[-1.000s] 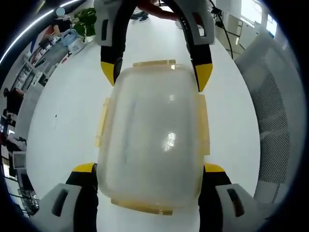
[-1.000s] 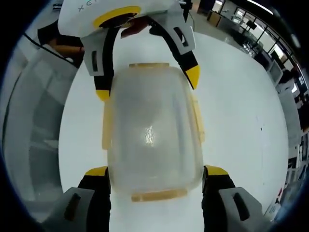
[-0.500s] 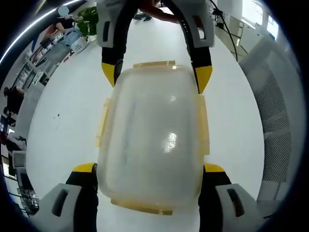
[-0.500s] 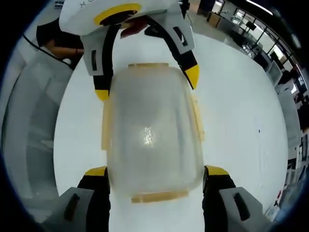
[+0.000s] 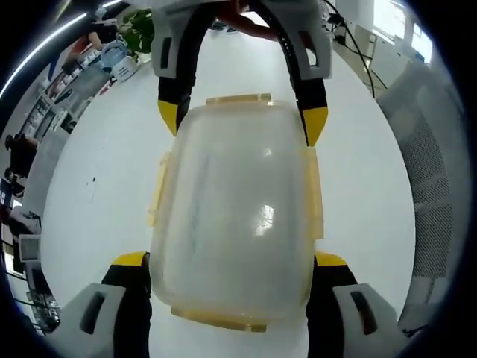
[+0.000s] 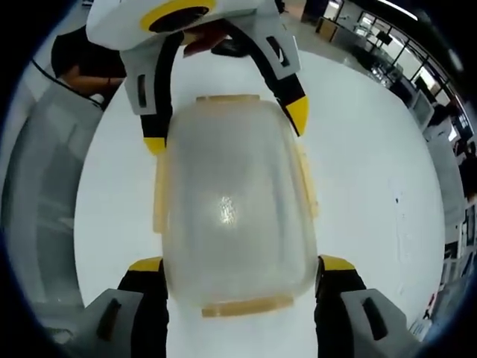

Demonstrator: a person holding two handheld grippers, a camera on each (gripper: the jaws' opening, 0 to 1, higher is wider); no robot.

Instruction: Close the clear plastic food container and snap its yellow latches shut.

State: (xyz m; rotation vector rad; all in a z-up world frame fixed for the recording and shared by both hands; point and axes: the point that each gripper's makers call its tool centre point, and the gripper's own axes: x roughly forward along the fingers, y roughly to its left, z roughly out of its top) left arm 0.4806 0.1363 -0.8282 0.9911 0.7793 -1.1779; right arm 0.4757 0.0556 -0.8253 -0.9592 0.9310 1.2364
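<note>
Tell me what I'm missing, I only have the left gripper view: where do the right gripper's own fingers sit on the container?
Observer: In the right gripper view, the right gripper straddles the container. Its yellow-tipped fingers flank the near corners. I cannot tell whether they press.
Operator: Latch at that end?
Observer: The yellow end latch lies between those fingers, and neither touches it.
Operator: Anything behind my gripper?
Observer: A hand shows just behind the left gripper.
</note>
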